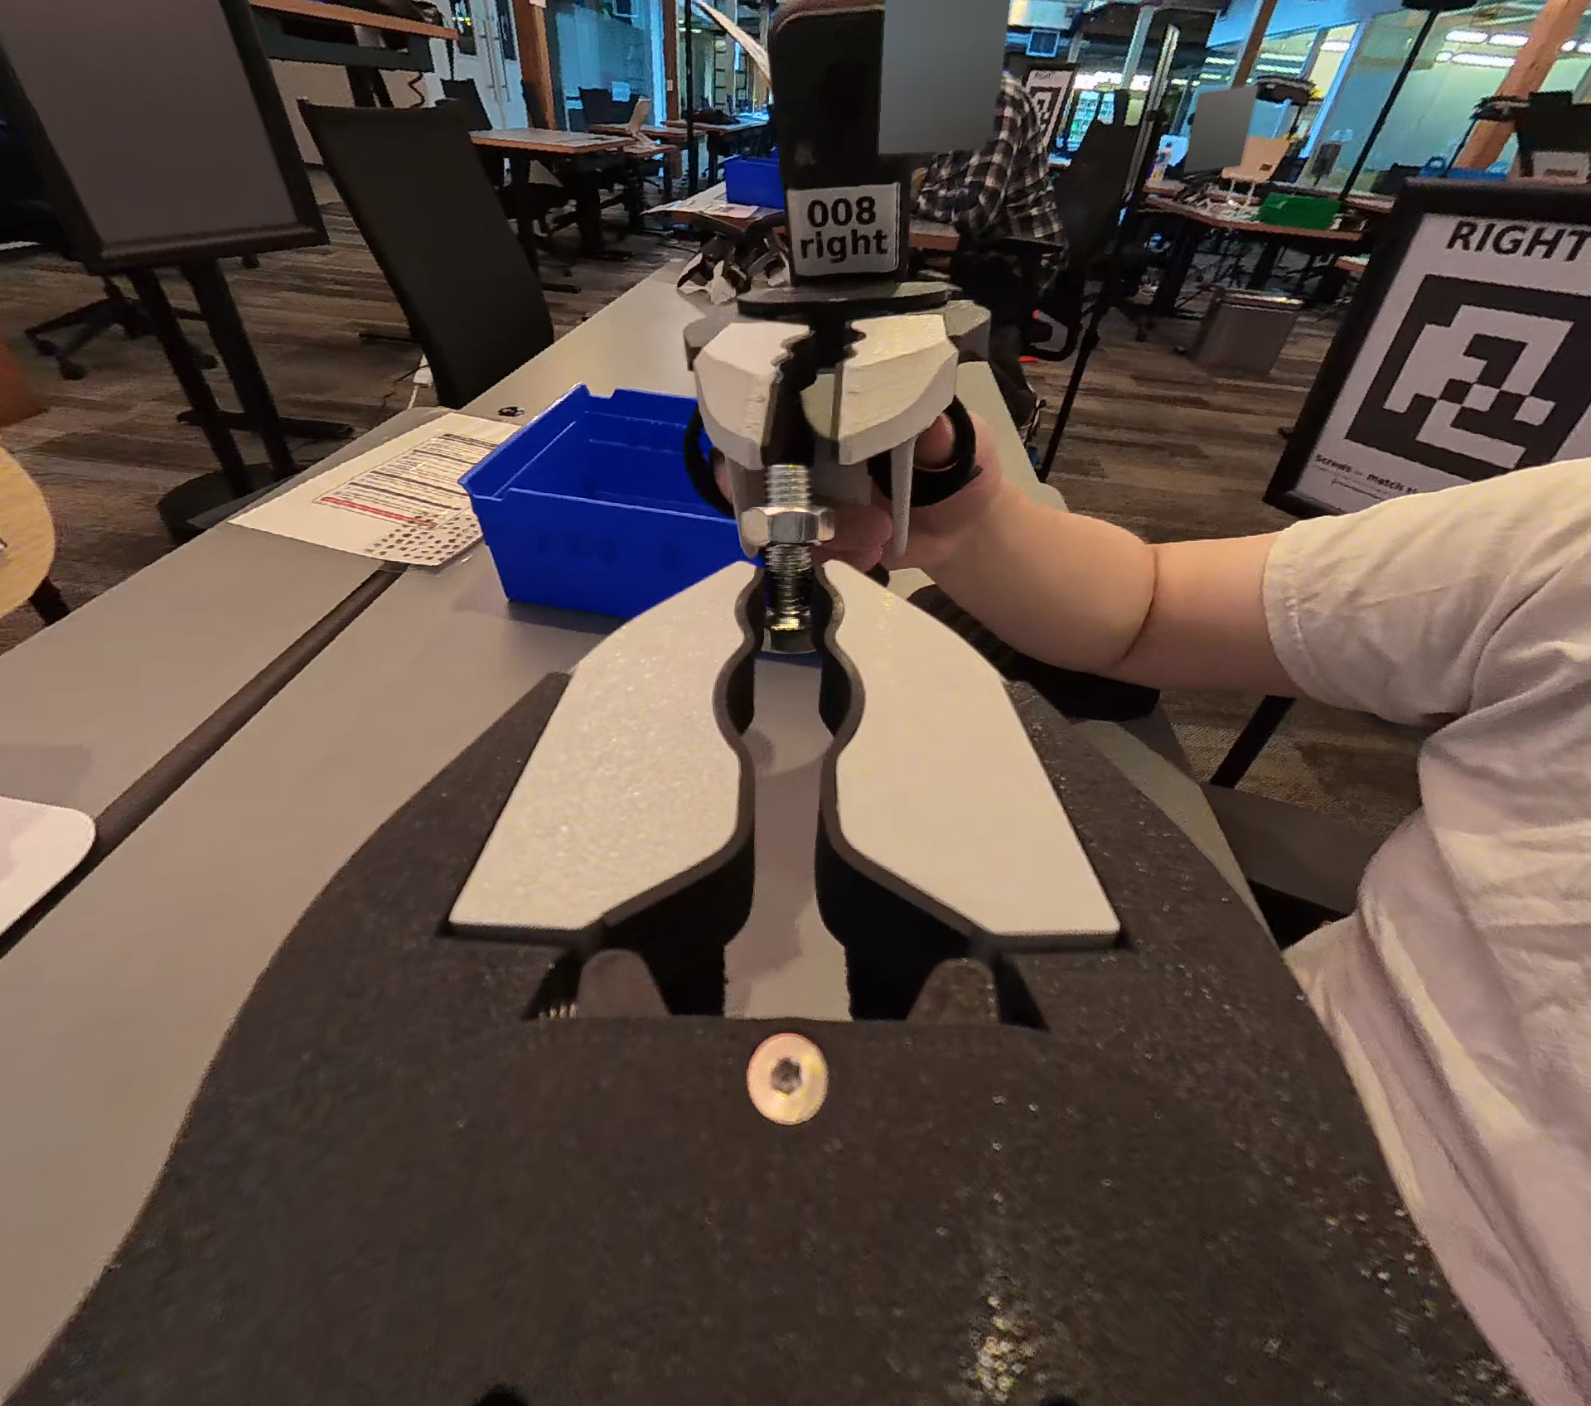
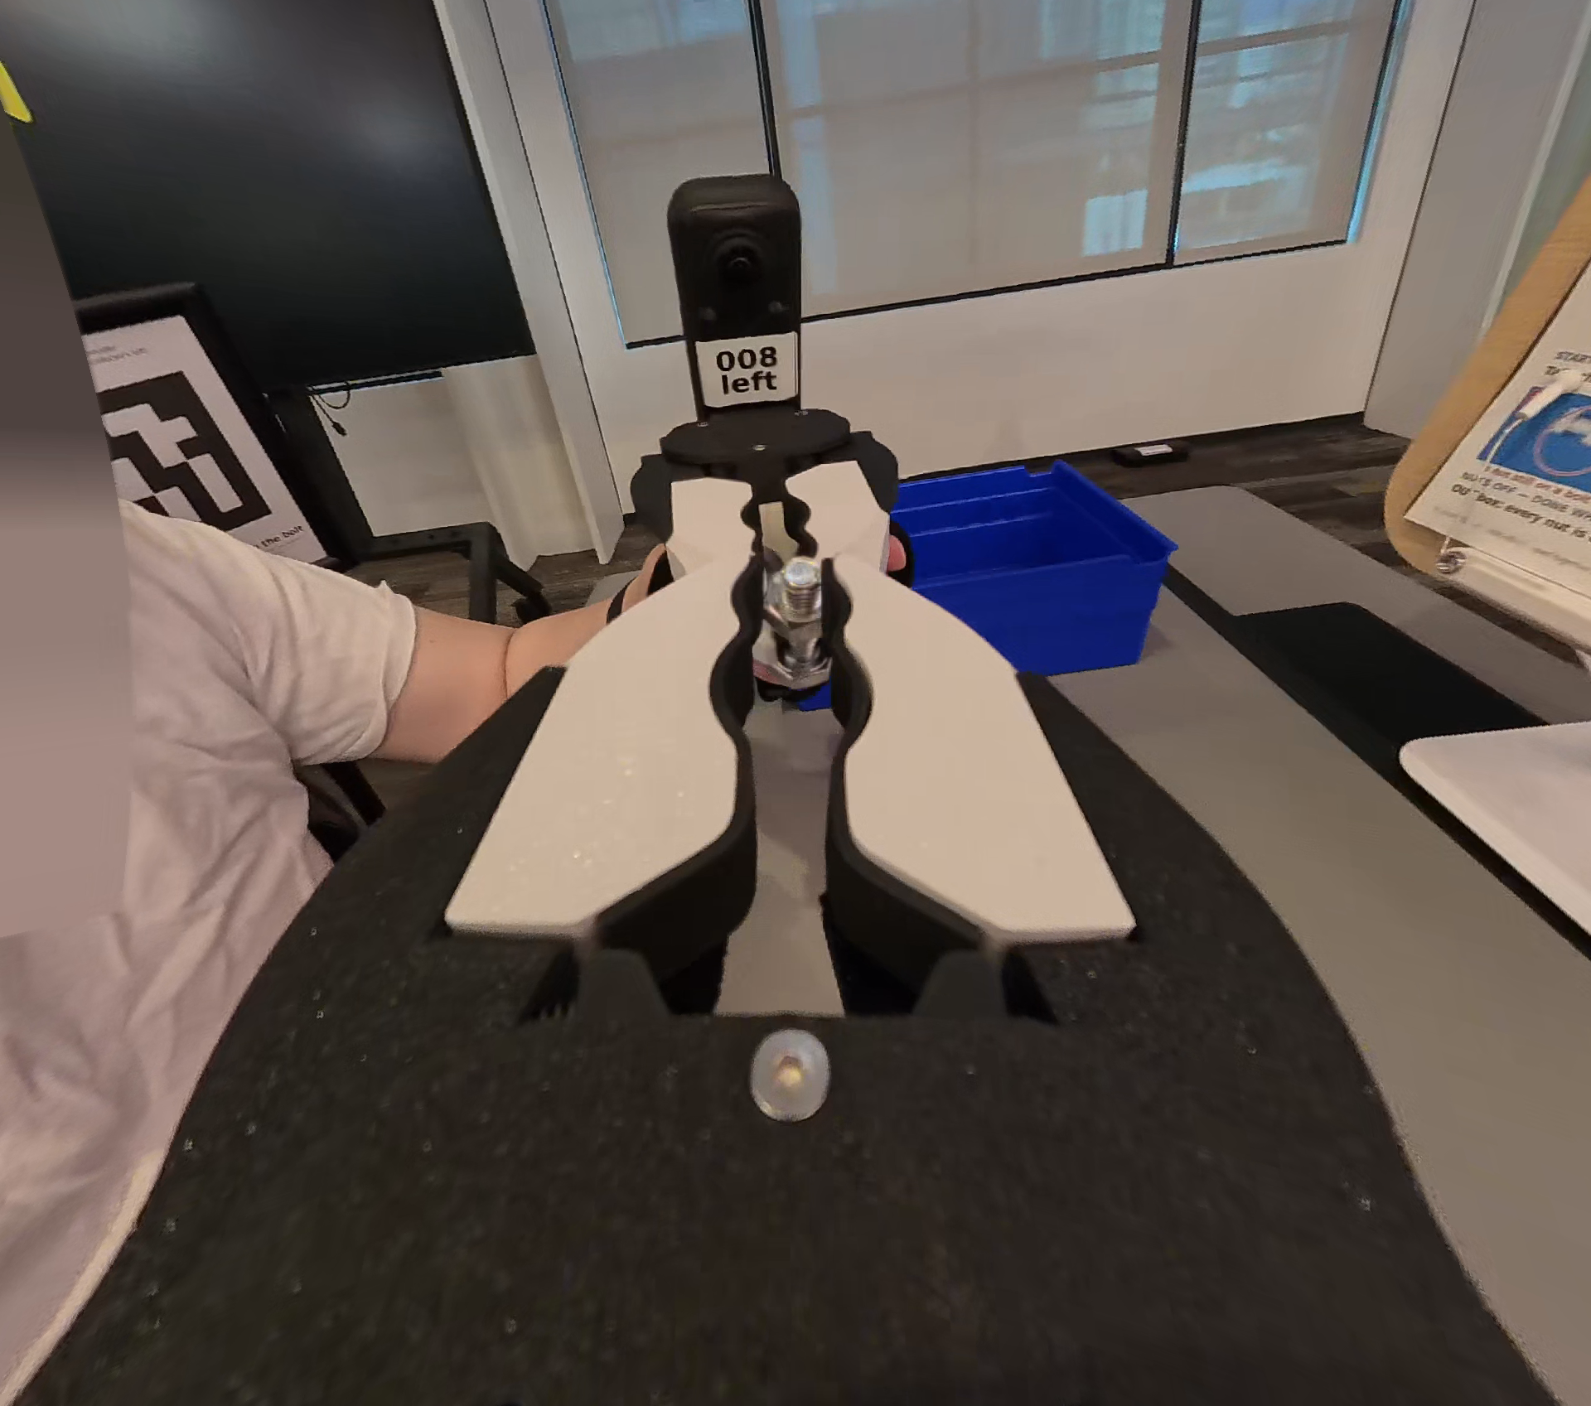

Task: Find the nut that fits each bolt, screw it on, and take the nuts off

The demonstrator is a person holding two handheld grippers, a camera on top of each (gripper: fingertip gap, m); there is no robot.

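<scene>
A steel bolt (image 1: 788, 594) stands upright in the air between my two grippers, over the near edge of a blue bin (image 1: 603, 530). A hex nut (image 1: 788, 525) sits partway down its thread. My left gripper (image 1: 786, 577) is shut on the bolt's lower end, near the head. My right gripper (image 1: 818, 452) faces it from the other side. In the right wrist view my right gripper (image 2: 792, 577) is closed around the nut (image 2: 790, 611), with the bolt's threaded tip (image 2: 801, 577) showing above. The left gripper (image 2: 775, 530) is just behind it.
The grey table (image 1: 258, 676) carries the empty-looking blue bin (image 2: 1033, 590), a printed sheet (image 1: 405, 478) and a white board at its edge (image 2: 1515, 796). A person's arm (image 1: 1076, 607) reaches in from the right. A framed marker sign (image 1: 1464, 366) and a black chair (image 1: 430, 246) stand nearby.
</scene>
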